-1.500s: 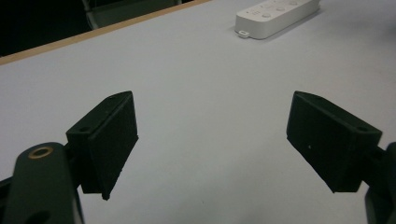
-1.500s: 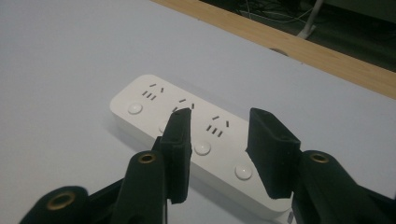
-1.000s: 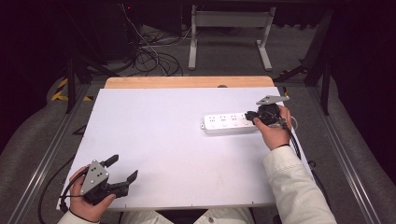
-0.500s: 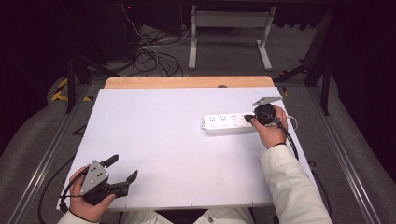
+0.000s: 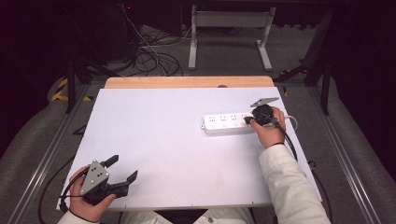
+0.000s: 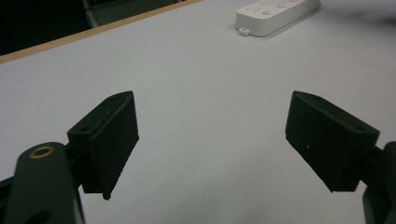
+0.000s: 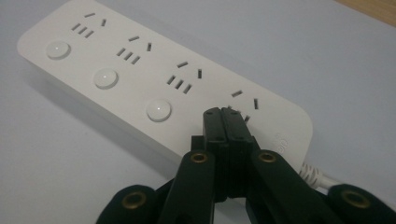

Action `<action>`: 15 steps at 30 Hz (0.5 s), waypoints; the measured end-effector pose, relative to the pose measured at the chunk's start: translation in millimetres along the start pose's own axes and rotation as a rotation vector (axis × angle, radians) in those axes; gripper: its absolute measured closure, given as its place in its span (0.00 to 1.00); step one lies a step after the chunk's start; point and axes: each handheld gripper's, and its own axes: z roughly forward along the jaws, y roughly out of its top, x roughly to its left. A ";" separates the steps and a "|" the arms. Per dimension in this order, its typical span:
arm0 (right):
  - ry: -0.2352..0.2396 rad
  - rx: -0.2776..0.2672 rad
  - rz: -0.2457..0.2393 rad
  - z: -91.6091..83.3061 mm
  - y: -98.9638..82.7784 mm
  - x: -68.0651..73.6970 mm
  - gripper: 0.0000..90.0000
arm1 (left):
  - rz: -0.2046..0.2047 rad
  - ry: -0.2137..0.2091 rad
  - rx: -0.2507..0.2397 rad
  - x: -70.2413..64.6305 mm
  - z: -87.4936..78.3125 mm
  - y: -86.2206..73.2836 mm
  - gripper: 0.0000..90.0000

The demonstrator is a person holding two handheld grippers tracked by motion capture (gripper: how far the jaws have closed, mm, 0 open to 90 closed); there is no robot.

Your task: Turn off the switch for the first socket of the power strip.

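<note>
A white power strip point(image 5: 229, 123) lies flat on the right half of the white table point(image 5: 163, 140); it has a row of sockets, each with a round button point(image 7: 159, 109). My right gripper point(image 5: 248, 120) is shut with nothing between its jaws. Its tips point(image 7: 226, 114) rest on the strip point(image 7: 140, 79) at its cable end, just in front of the last socket, and hide the spot in line with the buttons. My left gripper point(image 5: 124, 166) sits at the table's near left corner, open and empty point(image 6: 210, 140), facing the distant strip point(image 6: 275, 14).
The strip's white cord point(image 7: 317, 175) trails off its right end toward the table's right edge point(image 5: 292, 120). A wooden strip point(image 5: 187, 82) borders the table's far side. Beyond it on the floor are tangled cables point(image 5: 154, 51) and a metal stand point(image 5: 229, 32).
My right gripper has slid a little to the left, from beside the strip's cable end onto its top. The left gripper has stayed put.
</note>
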 end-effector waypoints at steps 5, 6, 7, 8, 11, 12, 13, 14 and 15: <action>0.000 0.004 0.000 2.5 -1.3 -0.6 1.00 | 0.000 0.000 0.000 0.1 -0.1 0.0 0.19; -0.001 0.004 0.000 2.6 -1.2 -0.5 1.00 | 0.000 0.000 0.000 0.0 -0.1 0.0 0.19; -0.003 0.005 -0.002 2.6 -1.1 -0.4 1.00 | 0.000 0.000 0.000 0.0 -0.1 0.1 0.19; -0.004 0.004 -0.003 2.8 -1.1 -0.2 1.00 | 0.001 0.000 0.000 0.0 -0.1 0.1 0.19; -0.001 0.003 -0.005 3.2 -1.0 -0.4 1.00 | 0.003 0.001 -0.002 0.2 -0.2 0.1 0.19; -0.001 0.003 -0.005 3.4 -1.1 -0.4 1.00 | -0.004 -0.001 -0.003 -0.2 -0.1 0.0 0.19; -0.002 0.003 -0.006 3.7 -1.2 -0.3 1.00 | -0.004 -0.001 -0.003 -0.3 -0.1 0.0 0.19; -0.003 0.001 -0.004 4.0 -1.4 -0.2 1.00 | -0.003 -0.001 -0.002 -0.1 -0.2 0.0 0.19; -0.005 0.001 -0.003 4.4 -1.6 0.0 1.00 | -0.001 -0.001 -0.002 0.0 -0.2 0.1 0.19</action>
